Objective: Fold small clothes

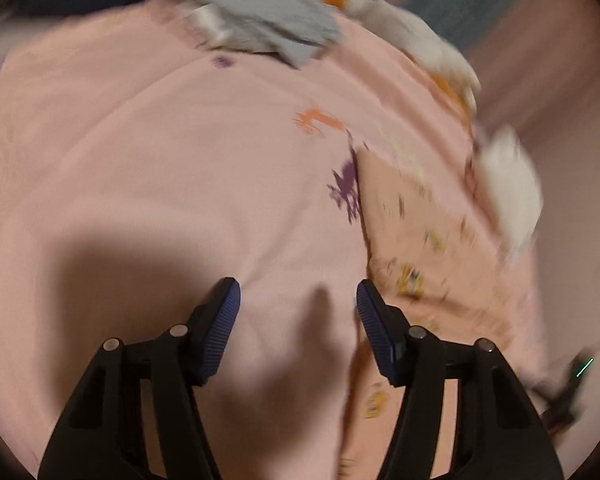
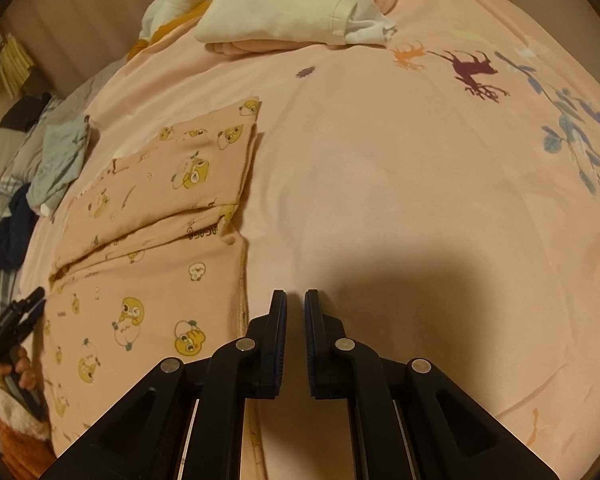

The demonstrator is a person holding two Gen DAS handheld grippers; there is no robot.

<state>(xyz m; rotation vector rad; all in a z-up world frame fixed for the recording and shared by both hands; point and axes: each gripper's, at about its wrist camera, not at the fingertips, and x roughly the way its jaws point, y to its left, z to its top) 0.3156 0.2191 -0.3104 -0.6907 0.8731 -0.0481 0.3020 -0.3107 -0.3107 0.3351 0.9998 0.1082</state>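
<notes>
Scanning from the left of the right wrist view, I see the left gripper point(image 2: 24, 312) low at the frame edge, held in a hand point(image 2: 18, 368); its own camera shows its claw point(image 1: 298, 300) spread wide with nothing between the pads, hovering over bare sheet point(image 1: 140, 160).

Next comes the printed garment point(image 2: 152, 248), lying flat in the left half of the frame, its upper part already doubled over the lower. In the left wrist view it sits at right, blurred.

At bottom centre my right gripper point(image 2: 296, 300) has its fingers nearly together, a thin gap left, gripping nothing, just beside the garment's right edge.

I judge the step in hand to be the next fold. To do it well I would open the right claw, pinch the near corner through all layers, have the left take the matching corner, and lift both evenly so the edges meet.

The surface is a soft pink bedsheet printed with deer point(image 2: 476, 70) and leaves point(image 2: 572, 136) at upper right. A white pile point(image 2: 292, 4) sits top centre, a grey garment point(image 2: 62, 160) at left.
</notes>
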